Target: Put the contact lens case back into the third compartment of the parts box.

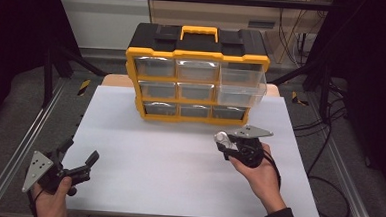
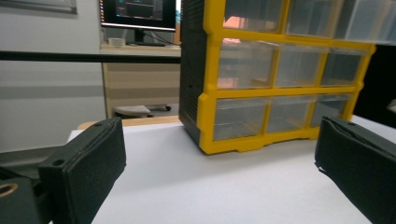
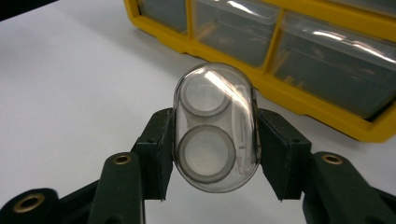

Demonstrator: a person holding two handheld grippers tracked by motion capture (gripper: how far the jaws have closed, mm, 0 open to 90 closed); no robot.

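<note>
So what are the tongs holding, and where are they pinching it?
The right tongs pinch a small clear oval plastic case with two round rings inside by its two long sides, around the lower half. The left tongs are open, holding nothing.

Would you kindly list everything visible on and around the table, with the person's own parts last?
Drawer organiser: one, yellow frame, black top, far middle of the table.
Pulled-out drawer: one, clear, top right of the organiser.
Clear case: one, transparent with two grey rings inside, between the right gripper's pads.
Table: one, white top.
Monitor: one, dark, on a desk behind.
Left gripper: one, black, open, near left edge.
Right gripper: one, black, shut on the case.
Hands: two, at the bottom.
</note>
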